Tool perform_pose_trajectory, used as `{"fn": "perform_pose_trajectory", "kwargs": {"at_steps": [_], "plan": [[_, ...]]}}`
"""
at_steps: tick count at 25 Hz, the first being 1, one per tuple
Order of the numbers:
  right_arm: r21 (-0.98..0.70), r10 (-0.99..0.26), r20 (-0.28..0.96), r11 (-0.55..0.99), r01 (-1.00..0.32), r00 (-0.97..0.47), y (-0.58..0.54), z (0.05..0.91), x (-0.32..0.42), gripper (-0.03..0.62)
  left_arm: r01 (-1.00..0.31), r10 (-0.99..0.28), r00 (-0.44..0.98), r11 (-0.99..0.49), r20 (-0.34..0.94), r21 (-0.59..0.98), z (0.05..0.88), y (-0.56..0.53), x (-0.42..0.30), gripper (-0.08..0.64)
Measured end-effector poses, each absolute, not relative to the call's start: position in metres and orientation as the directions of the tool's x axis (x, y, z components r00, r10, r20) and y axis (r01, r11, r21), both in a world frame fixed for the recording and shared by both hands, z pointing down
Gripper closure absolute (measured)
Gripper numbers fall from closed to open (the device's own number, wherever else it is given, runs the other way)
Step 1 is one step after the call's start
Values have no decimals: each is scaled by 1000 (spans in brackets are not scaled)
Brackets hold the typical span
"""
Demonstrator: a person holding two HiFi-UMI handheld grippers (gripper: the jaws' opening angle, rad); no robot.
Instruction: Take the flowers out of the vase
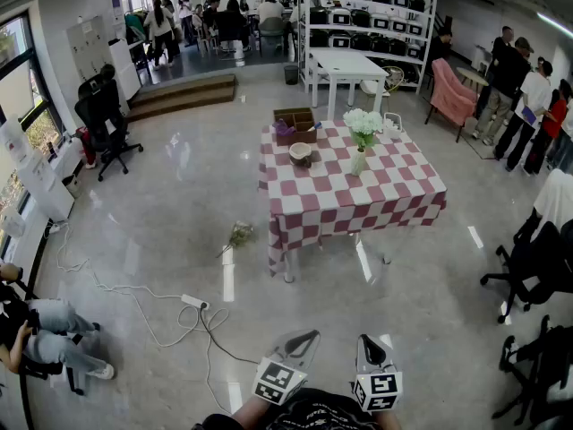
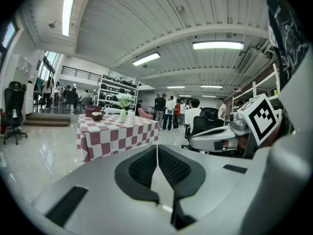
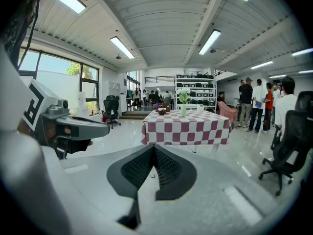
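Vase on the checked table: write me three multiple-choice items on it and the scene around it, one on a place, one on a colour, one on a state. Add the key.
1. The vase stands:
A) on the floor
B) on the checked table
C) on a shelf

2. The flowers in it are:
A) red
B) blue
C) white

3. The jaws of the right gripper are:
A) together, with nothing between them
B) wide apart
C) closed on a stem

Key:
1 B, it stands on the tabletop, near a bowl.
2 C, white blooms top the green stems.
3 A, the right gripper view shows the jaws meeting with nothing between them.
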State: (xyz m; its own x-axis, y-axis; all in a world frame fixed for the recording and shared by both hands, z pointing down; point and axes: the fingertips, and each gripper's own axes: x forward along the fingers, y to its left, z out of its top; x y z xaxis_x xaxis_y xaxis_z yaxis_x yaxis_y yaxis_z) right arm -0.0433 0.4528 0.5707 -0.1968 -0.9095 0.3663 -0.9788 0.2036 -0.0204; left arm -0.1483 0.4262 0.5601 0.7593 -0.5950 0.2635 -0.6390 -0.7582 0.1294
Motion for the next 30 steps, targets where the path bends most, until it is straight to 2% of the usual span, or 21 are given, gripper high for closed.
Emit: {"fn": "perform_pose_trajectory", "kwargs": {"at_steps": [11, 19, 30], "plan": [[-30, -947, 295, 123, -992, -126, 428, 551, -43, 586, -608, -564, 784, -781, 259, 142, 564, 400, -155, 545], [-117, -916, 310, 229, -966, -255, 415, 564, -56, 584, -617, -572, 779, -773, 256, 149, 563, 383, -149, 545], [-60, -911, 334, 235, -970, -241, 358, 564, -20, 585, -652, -607, 753, -742, 254, 156, 563, 331, -126, 544]]}}
